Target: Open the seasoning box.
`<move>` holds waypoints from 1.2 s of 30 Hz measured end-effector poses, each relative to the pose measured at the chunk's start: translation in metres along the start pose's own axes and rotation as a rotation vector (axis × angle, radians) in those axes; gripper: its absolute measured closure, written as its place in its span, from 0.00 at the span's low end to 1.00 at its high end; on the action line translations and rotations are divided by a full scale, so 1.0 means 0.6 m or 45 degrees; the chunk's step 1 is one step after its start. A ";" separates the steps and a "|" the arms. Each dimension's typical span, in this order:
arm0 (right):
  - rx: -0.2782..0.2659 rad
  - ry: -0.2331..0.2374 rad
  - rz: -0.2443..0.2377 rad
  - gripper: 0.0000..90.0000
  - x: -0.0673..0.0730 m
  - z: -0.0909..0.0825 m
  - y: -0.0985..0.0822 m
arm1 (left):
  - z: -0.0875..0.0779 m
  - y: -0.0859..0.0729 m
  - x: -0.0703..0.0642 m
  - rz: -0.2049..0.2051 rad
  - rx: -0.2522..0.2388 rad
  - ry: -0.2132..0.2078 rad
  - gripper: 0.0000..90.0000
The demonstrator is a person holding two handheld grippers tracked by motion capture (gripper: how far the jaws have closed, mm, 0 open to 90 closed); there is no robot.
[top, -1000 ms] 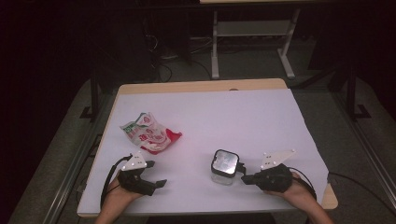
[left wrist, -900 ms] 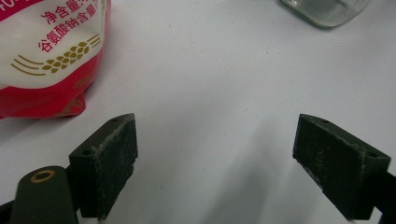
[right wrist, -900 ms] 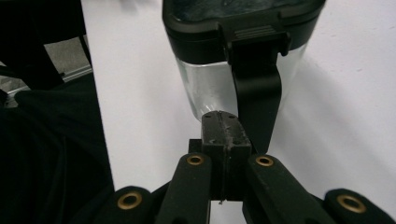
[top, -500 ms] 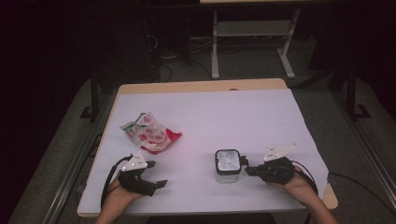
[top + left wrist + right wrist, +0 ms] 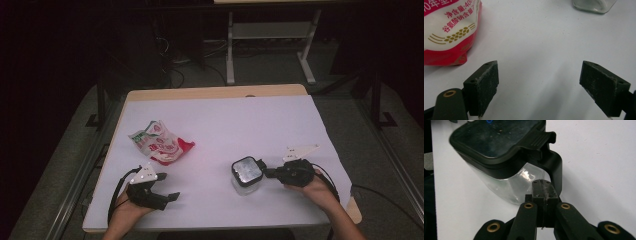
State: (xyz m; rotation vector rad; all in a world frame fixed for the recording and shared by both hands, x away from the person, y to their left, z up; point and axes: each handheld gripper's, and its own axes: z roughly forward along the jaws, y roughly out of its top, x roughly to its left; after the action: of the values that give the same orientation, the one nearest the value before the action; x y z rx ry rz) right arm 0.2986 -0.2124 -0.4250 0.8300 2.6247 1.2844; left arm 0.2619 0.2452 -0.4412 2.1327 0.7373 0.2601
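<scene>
A clear glass jar [image 5: 246,172] with a black square lid stands on the white table, right of centre. My right gripper [image 5: 267,173] is at its right side. In the right gripper view its jaws [image 5: 543,183] are pressed together at the black clasp [image 5: 554,167] that hangs from the jar's lid [image 5: 496,142]. My left gripper [image 5: 169,186] lies near the front left edge, open and holding nothing. In the left gripper view the left gripper [image 5: 539,85] has bare table between its pads, a red and white bag [image 5: 449,30] ahead on the left, and the jar's base [image 5: 594,5] far ahead.
The crumpled red and white bag [image 5: 160,142] lies left of centre, beyond the left gripper. The white sheet [image 5: 220,120] covers a wooden table, and the front edge is close to both hands. A desk frame [image 5: 270,45] and cables stand on the dark floor behind.
My right gripper has moved a little to the right and away from the front edge. The jar has shifted slightly with it. The left gripper has stayed put.
</scene>
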 end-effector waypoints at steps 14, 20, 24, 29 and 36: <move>-0.063 -0.123 0.043 0.57 0.008 -0.037 -0.028 | -0.003 0.002 0.001 -0.016 0.026 -0.011 0.17; -0.077 -0.172 0.102 0.34 -0.007 -0.041 -0.042 | -0.008 0.002 0.001 -0.009 0.023 0.002 0.17; -0.089 -0.188 0.115 0.29 -0.012 -0.038 -0.043 | -0.012 0.001 0.004 -0.016 0.002 0.014 0.17; -0.079 -0.182 0.118 0.29 -0.013 -0.035 -0.046 | -0.020 0.001 0.009 -0.019 -0.003 0.032 0.17; -0.105 -0.184 0.118 0.30 -0.013 -0.041 -0.042 | -0.018 0.011 0.000 -0.014 -0.041 -0.015 0.17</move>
State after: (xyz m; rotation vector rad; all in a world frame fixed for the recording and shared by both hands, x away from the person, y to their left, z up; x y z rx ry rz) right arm 0.2865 -0.2462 -0.4296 1.0020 2.4314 1.2917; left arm 0.2597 0.2491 -0.4294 2.0977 0.7330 0.2520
